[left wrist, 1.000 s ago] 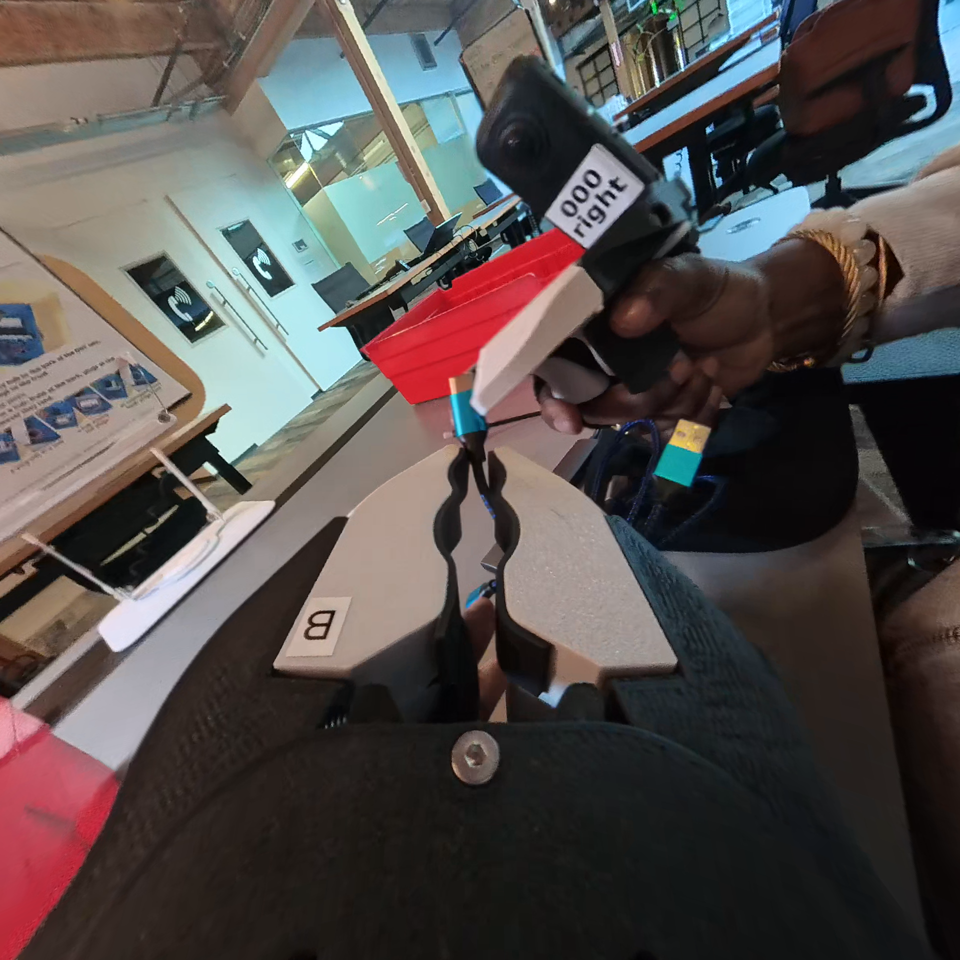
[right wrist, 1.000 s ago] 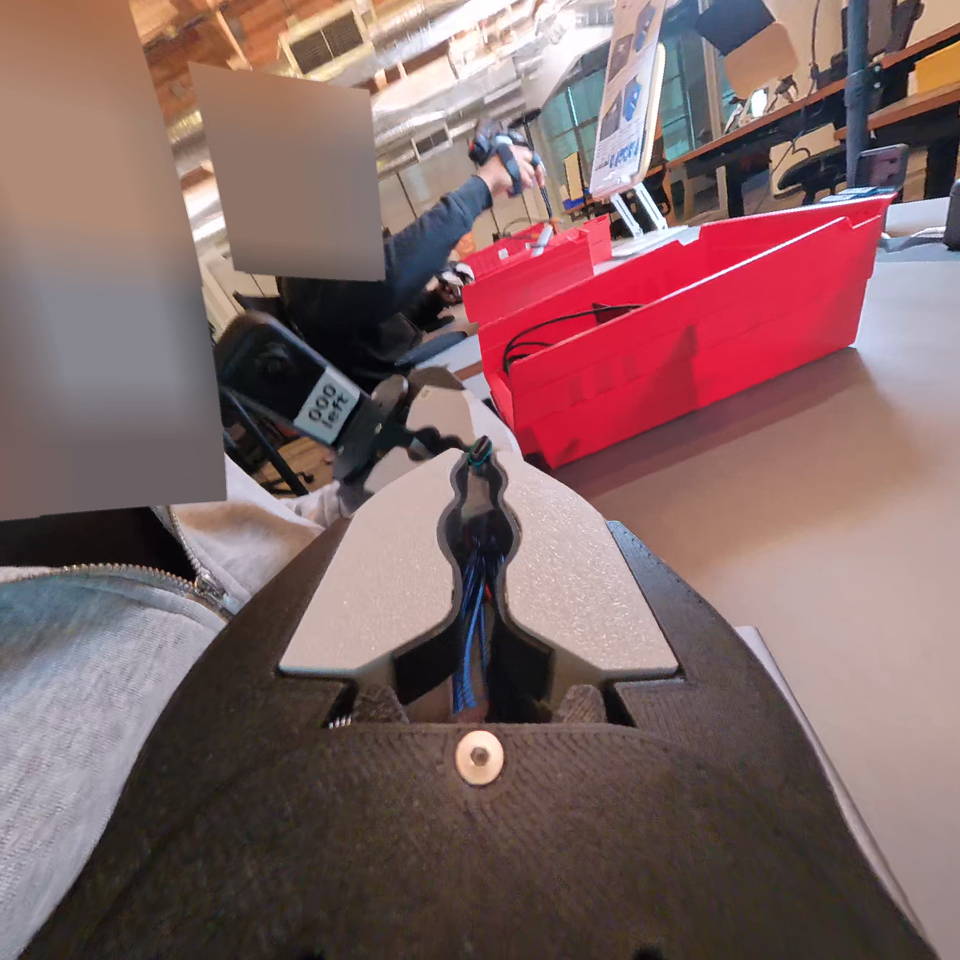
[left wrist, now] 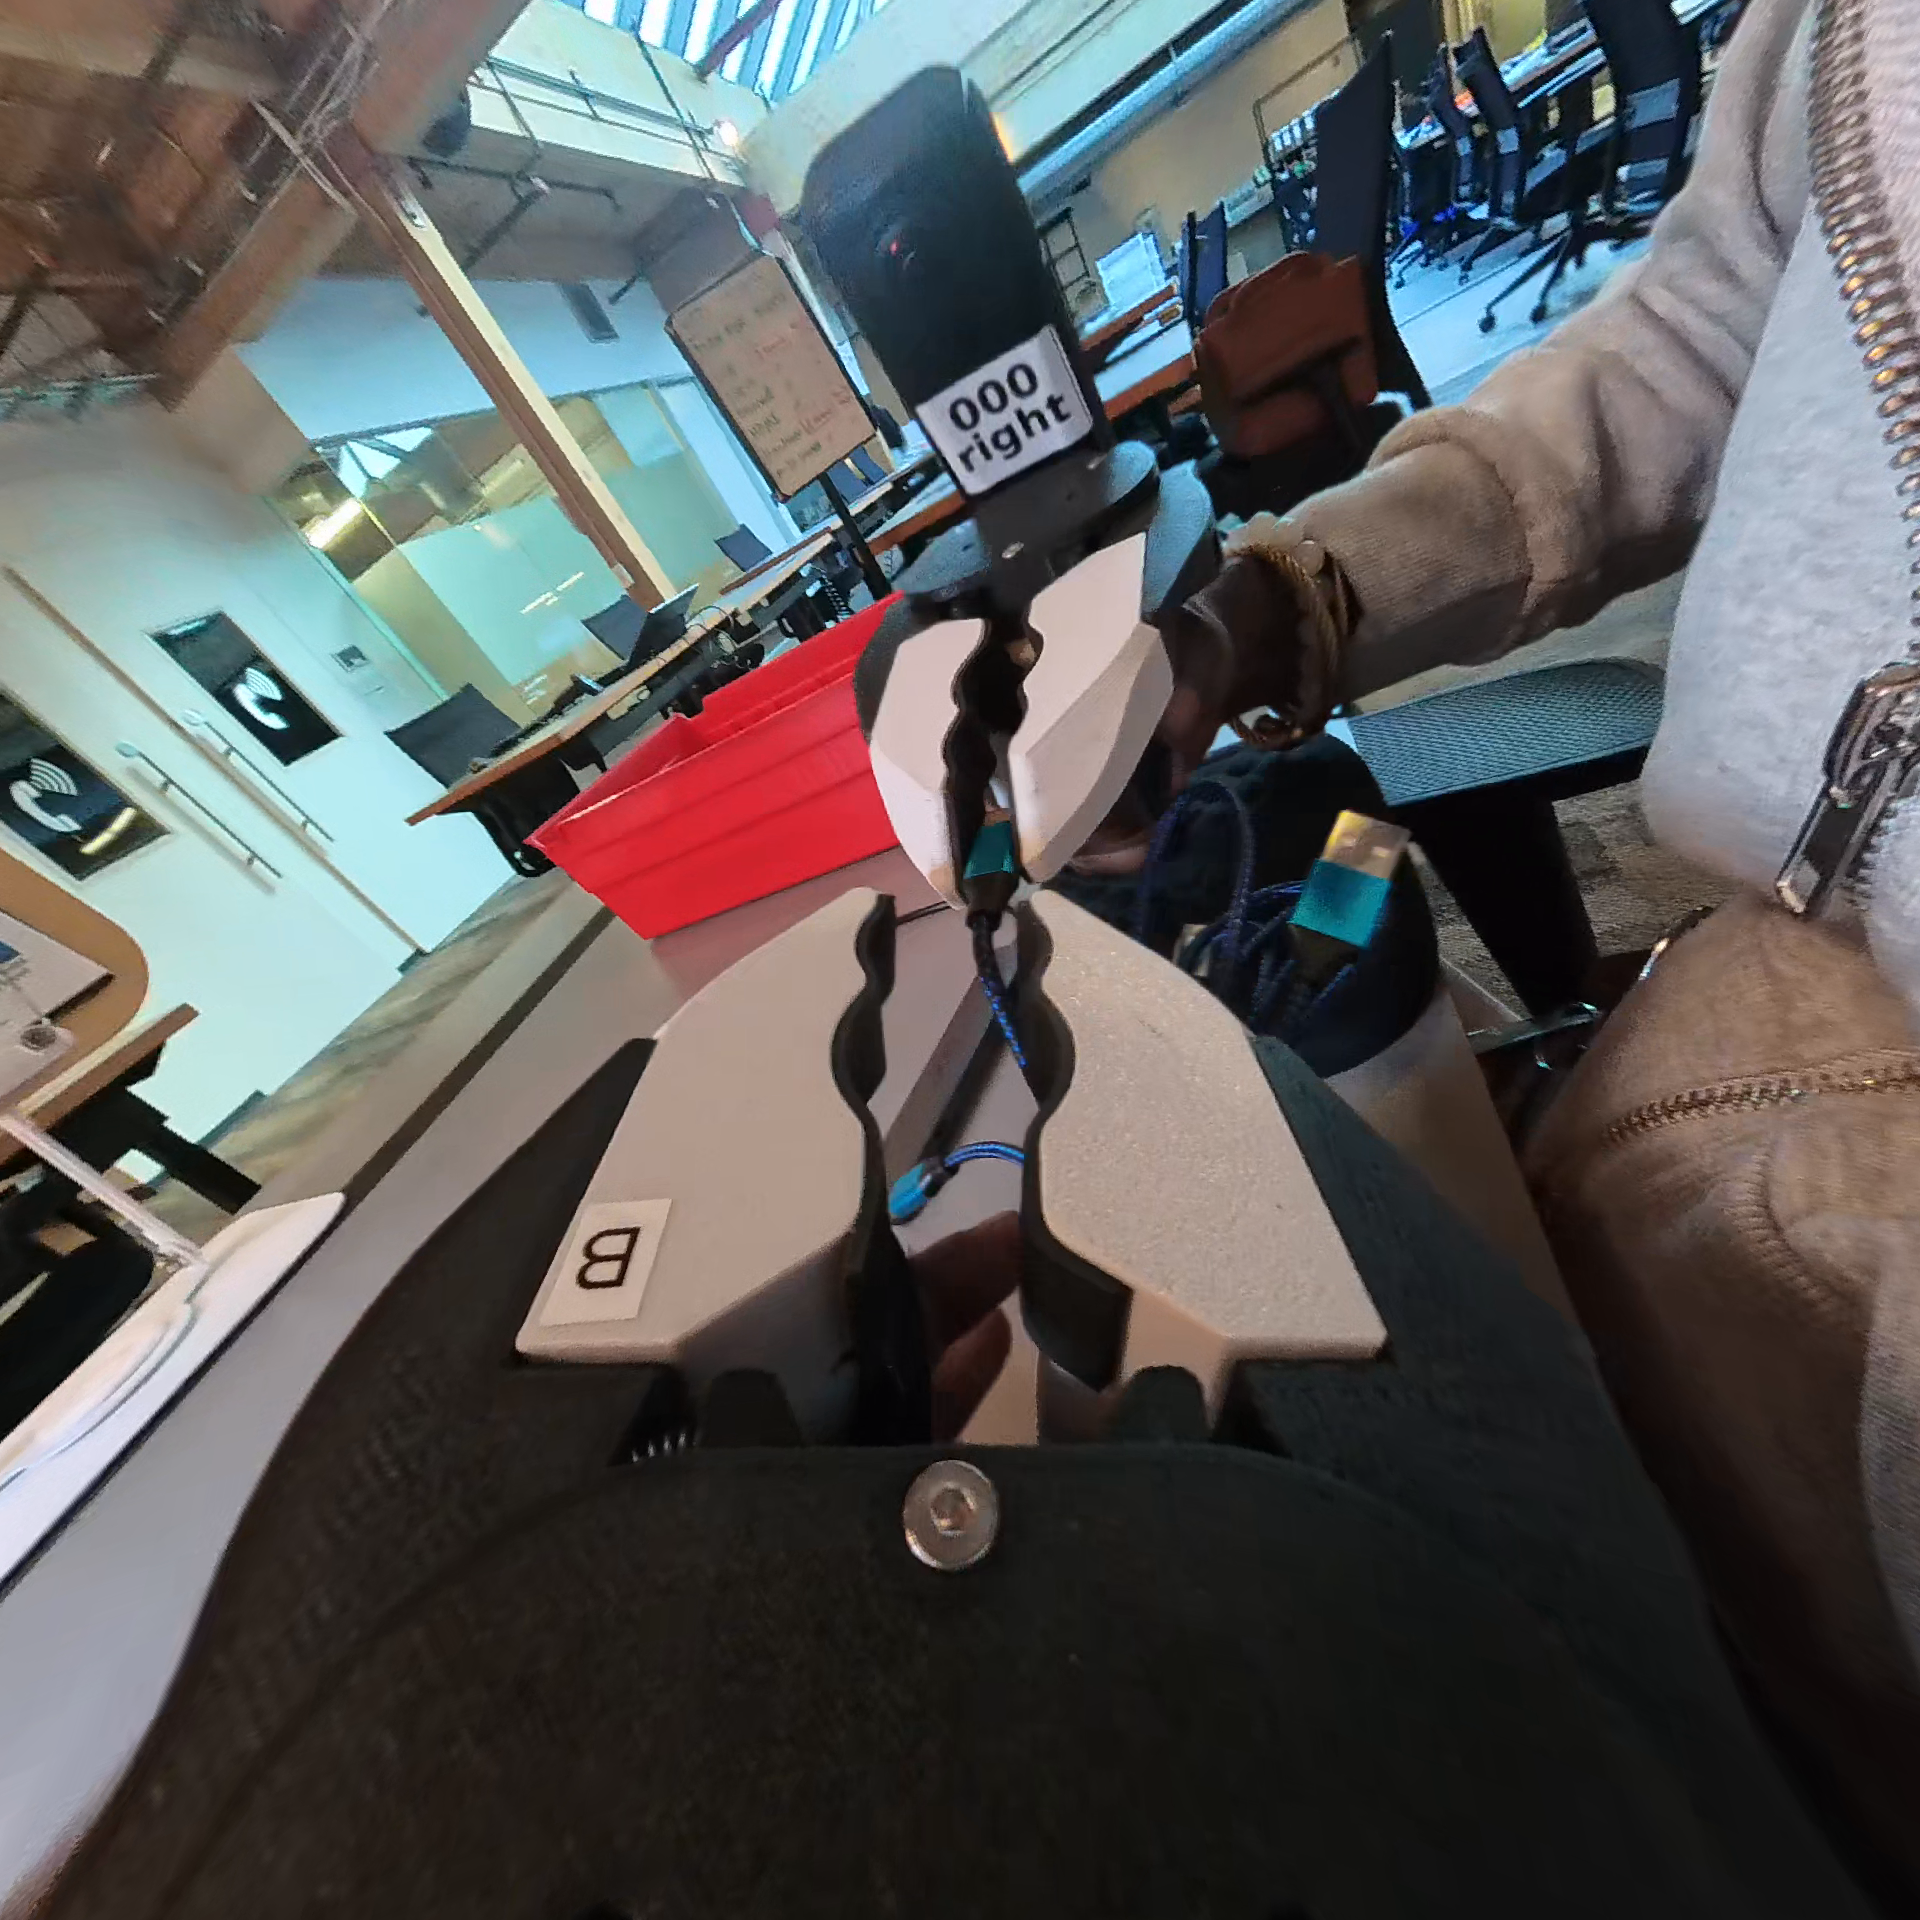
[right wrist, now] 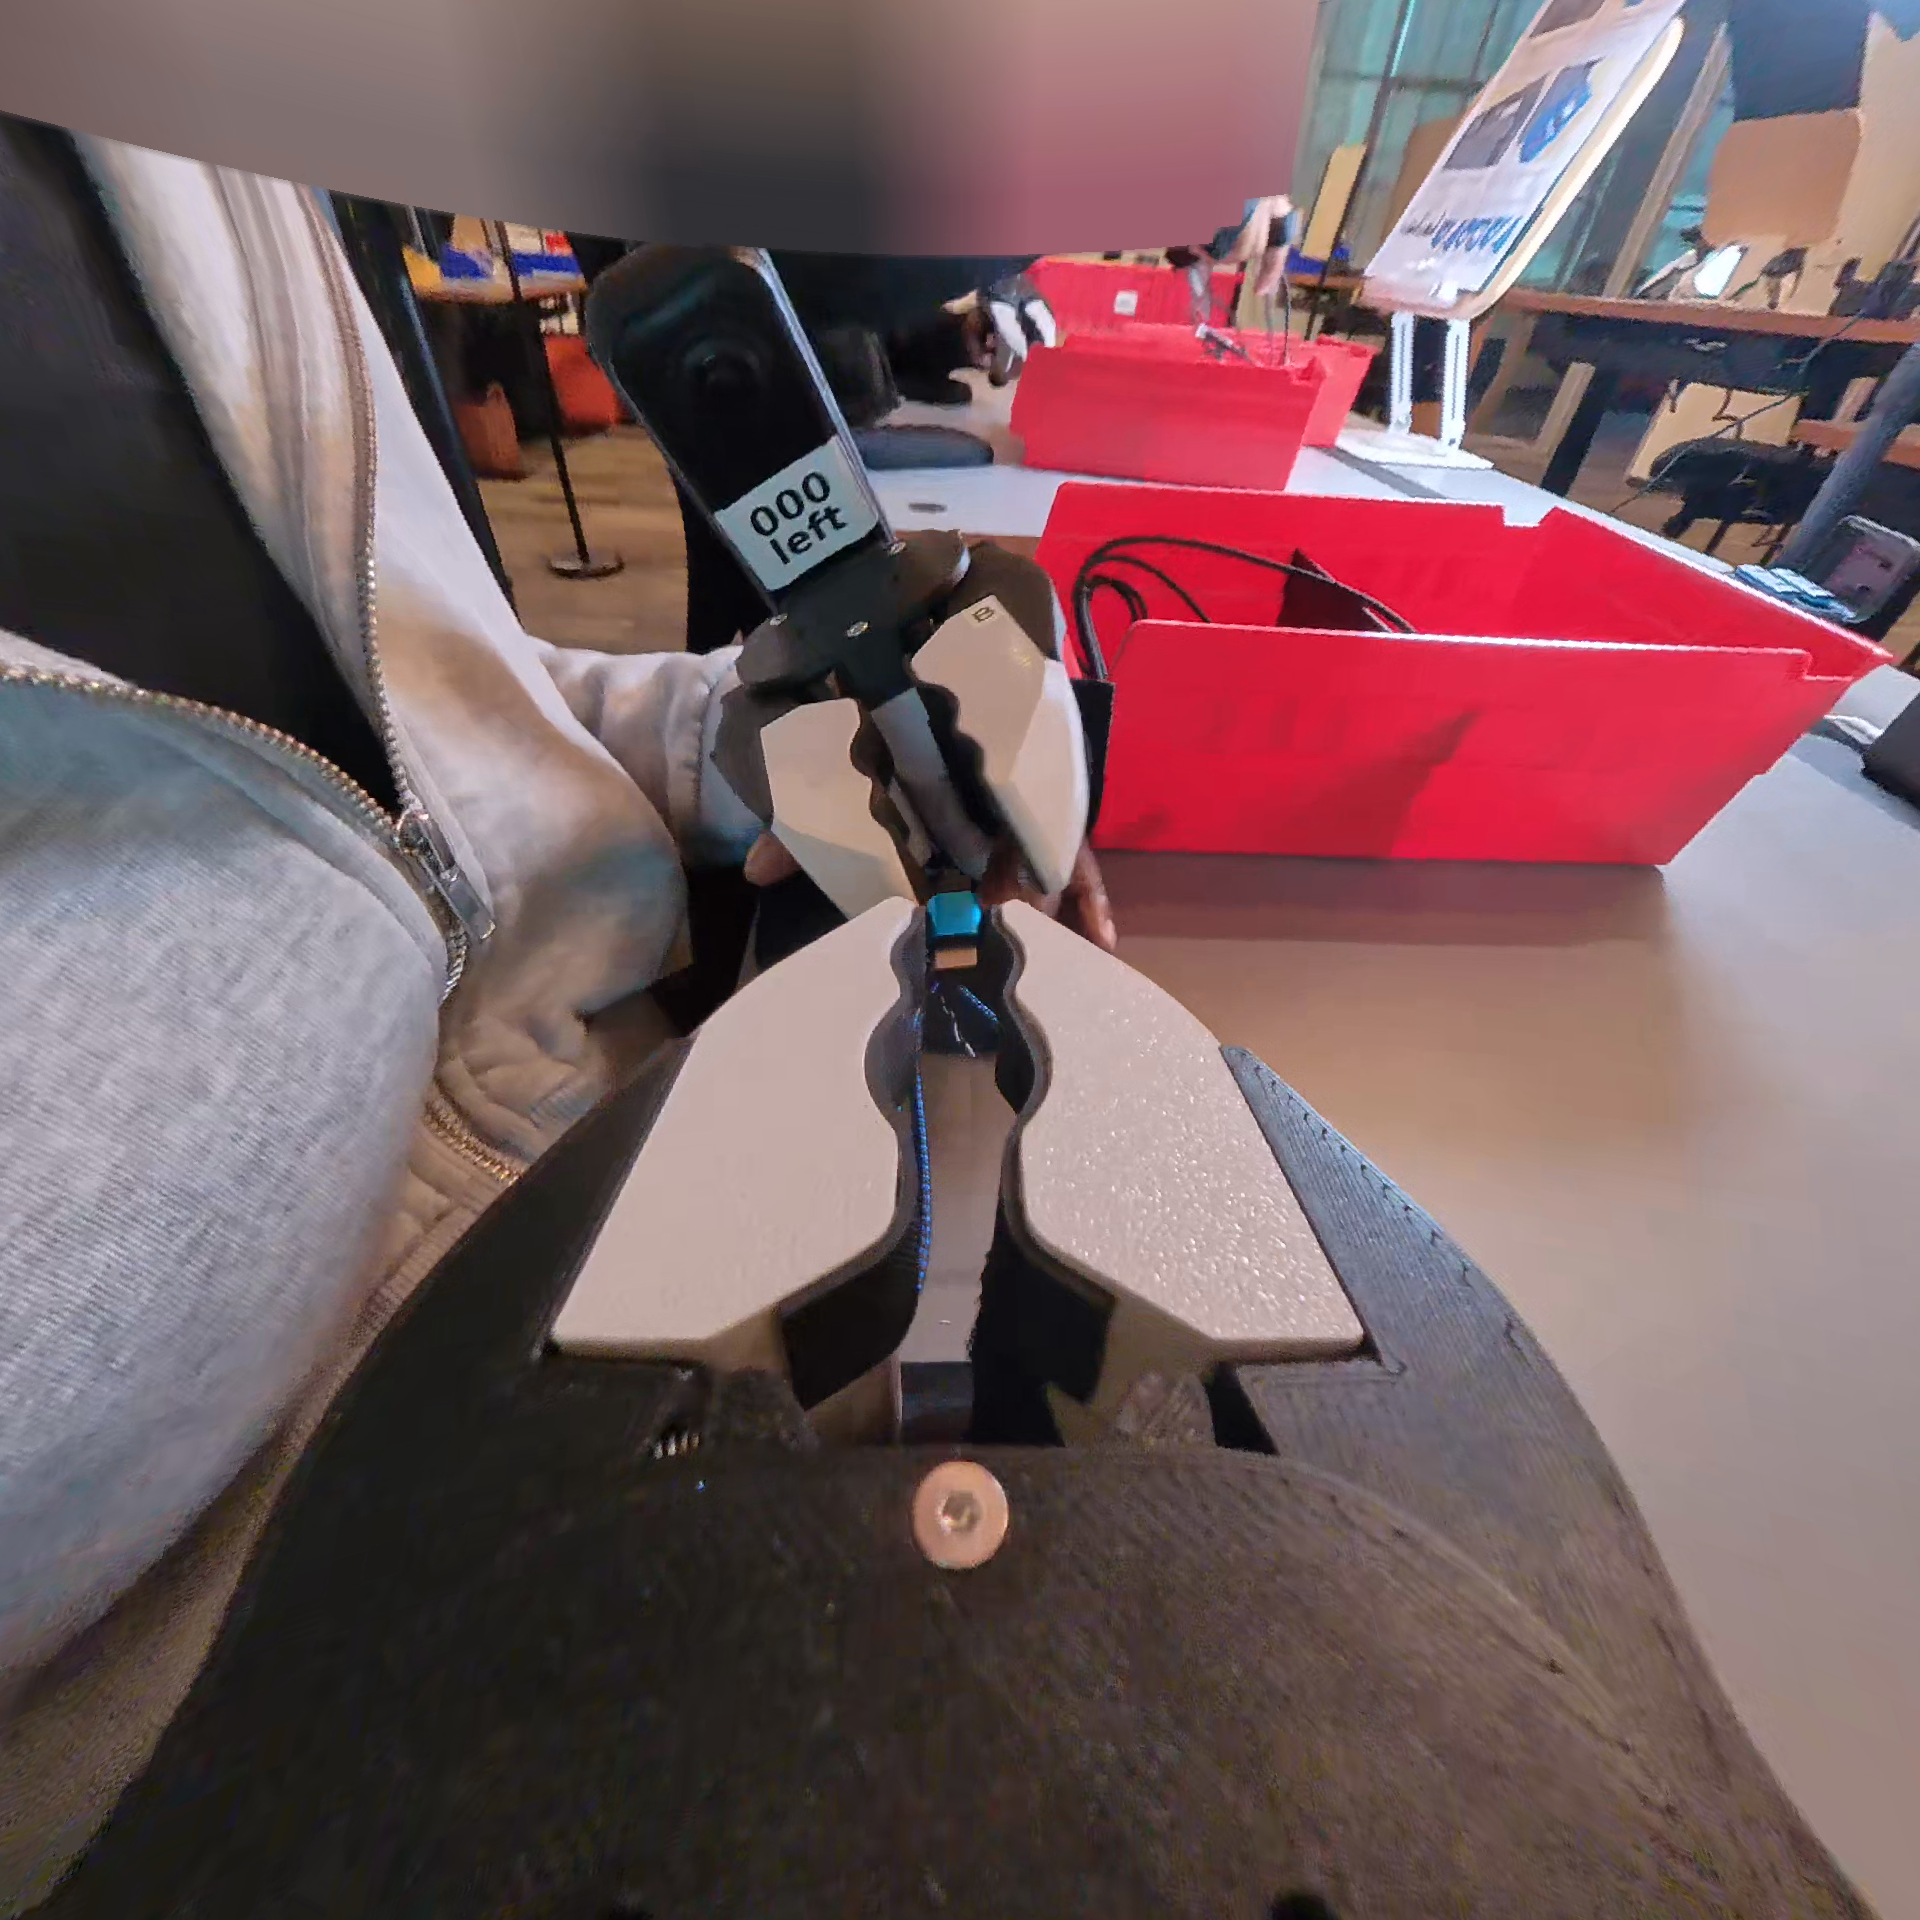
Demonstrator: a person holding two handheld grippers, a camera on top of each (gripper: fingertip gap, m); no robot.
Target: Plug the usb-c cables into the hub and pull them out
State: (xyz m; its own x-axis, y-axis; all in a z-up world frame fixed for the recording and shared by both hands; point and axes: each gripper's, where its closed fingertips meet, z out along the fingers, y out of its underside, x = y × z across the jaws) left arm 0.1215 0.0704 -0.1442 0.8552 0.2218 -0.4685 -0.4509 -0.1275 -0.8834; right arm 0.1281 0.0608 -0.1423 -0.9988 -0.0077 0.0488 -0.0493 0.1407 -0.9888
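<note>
A blue braided usb-c cable (left wrist: pixel 1000 1003) ends in a teal plug (left wrist: pixel 989 858). My right gripper (left wrist: pixel 982 883) is shut on that plug and points down at my left gripper (left wrist: pixel 956 914). The left fingers stand apart, and the cable runs down between them, brushing the right finger. In the right wrist view the teal plug (right wrist: pixel 951 920) sits between the tips of my right gripper (right wrist: pixel 951 930), with the left gripper (right wrist: pixel 940 868) tip to tip just beyond it. A second teal plug with a gold end (left wrist: pixel 1340 894) sticks up from a dark bundle of cables. No hub is clearly visible.
A red bin (right wrist: pixel 1403 748) holding black cables stands on the grey table (right wrist: pixel 1558 1039), just behind the grippers; it also shows in the left wrist view (left wrist: pixel 727 821). A person's grey zipped sleeve (right wrist: pixel 260 935) is close on the left. A white sign stand (left wrist: pixel 156 1309) is at the table's left edge. Both grippers' tips are close together, under 4 cm apart.
The left gripper has opened and let go of the cable. The right gripper has swung round to face it, still holding the teal plug. Both views have tilted.
</note>
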